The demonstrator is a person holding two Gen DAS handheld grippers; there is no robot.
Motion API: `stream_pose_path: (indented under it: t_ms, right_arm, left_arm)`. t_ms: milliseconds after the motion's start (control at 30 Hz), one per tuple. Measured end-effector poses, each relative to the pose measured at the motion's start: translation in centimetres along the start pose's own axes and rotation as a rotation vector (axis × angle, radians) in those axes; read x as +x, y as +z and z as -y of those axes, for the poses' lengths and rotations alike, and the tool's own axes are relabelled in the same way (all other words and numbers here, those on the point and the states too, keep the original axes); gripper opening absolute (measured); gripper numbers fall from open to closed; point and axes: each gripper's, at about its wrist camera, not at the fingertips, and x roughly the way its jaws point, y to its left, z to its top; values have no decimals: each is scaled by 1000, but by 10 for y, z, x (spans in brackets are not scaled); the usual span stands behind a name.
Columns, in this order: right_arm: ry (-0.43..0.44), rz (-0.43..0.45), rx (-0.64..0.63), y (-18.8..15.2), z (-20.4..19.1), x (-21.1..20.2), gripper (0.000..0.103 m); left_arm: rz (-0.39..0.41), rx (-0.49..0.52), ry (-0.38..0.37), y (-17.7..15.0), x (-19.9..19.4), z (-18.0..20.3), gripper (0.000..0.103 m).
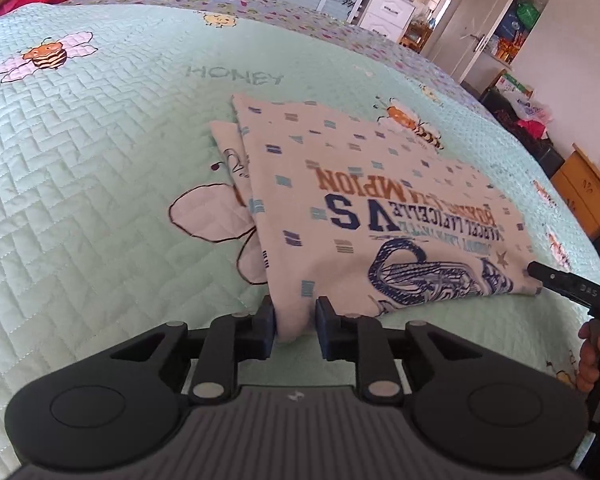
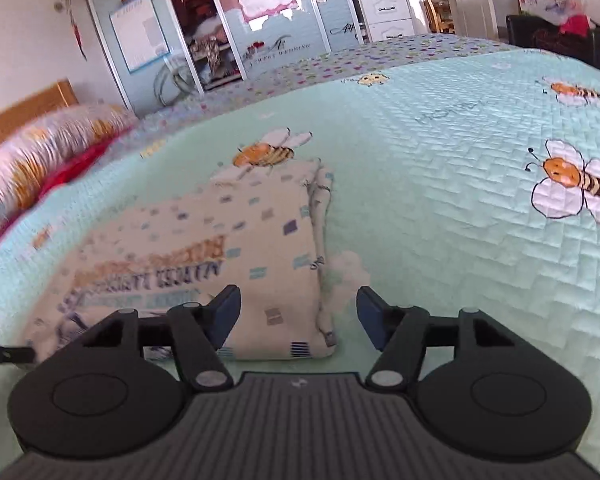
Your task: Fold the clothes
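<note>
While left claw (image 1: 296, 326) pinches shirt (image 1: 364, 208), right claw (image 2: 298, 320) gapes.

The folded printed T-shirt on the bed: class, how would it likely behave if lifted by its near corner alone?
The T-shirt is probably floppy: its corner bunches between the left gripper pads. It is likely light, since it lies thin on the quilt. Its stacked layers may slide apart and unfold; the right gripper stands open, supporting nothing.

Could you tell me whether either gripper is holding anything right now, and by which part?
The left gripper pinches the folded shirt at its near corner. The right gripper holds nothing, its jaws open over the shirt's other near corner.
</note>
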Motion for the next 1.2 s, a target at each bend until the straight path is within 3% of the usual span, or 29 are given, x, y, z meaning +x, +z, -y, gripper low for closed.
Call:
stream_pose_path:
  t_ms: [67, 133, 267, 367, 433, 500, 567, 667, 700, 800, 900, 967, 1067, 1200]
  right_arm:
    - [-53, -22, 2, 1, 8, 5, 51]
    - [-51, 30, 36, 8, 12, -10, 52]
    - [67, 115, -31, 25, -21, -21, 53]
    - [129, 93, -114, 33, -56, 5, 60]
    - [80, 28, -220, 31, -69, 34, 60]
    - [-45, -19, -281, 28, -60, 53, 59]
    - [-136, -16, -220, 30, -28, 52, 62]
    - [-139, 48, -79, 35, 4, 16, 63]
    - [-130, 81, -71, 33, 4, 3, 63]
    - [10, 119, -88, 20, -22, -18, 69]
    - [105, 72, -214, 2, -60, -5, 70]
    - [23, 25, -263, -4, -64, 11, 70]
    - [-157, -30, -153, 1, -28, 18, 70]
    - [-156, 66, -19, 10, 3, -26, 70]
  left_arm:
    - [33, -4, -3, 2, -13, -1, 22]
    - [88, 10, -24, 8, -25, 3, 22]
    - [165, 60, -74, 33, -15, 27, 29]
    - [114, 91, -24, 39, 24, 39, 31]
    - [49, 72, 22, 33, 43, 30, 30]
    - [62, 33, -11, 27, 36, 14, 30]
    - [83, 4, -17, 25, 18, 5, 28]
    - [154, 6, 10, 17, -12, 5, 42]
    - [167, -24, -7, 14, -16, 4, 44]
    - [174, -72, -53, 2, -16, 14, 44]
    - [123, 10, 15, -8, -5, 33, 43]
    - [100, 39, 72, -15, -4, 31, 39]
    - [94, -32, 78, -20, -19, 13, 46]
    - [89, -156, 11, -29, -32, -4, 52]
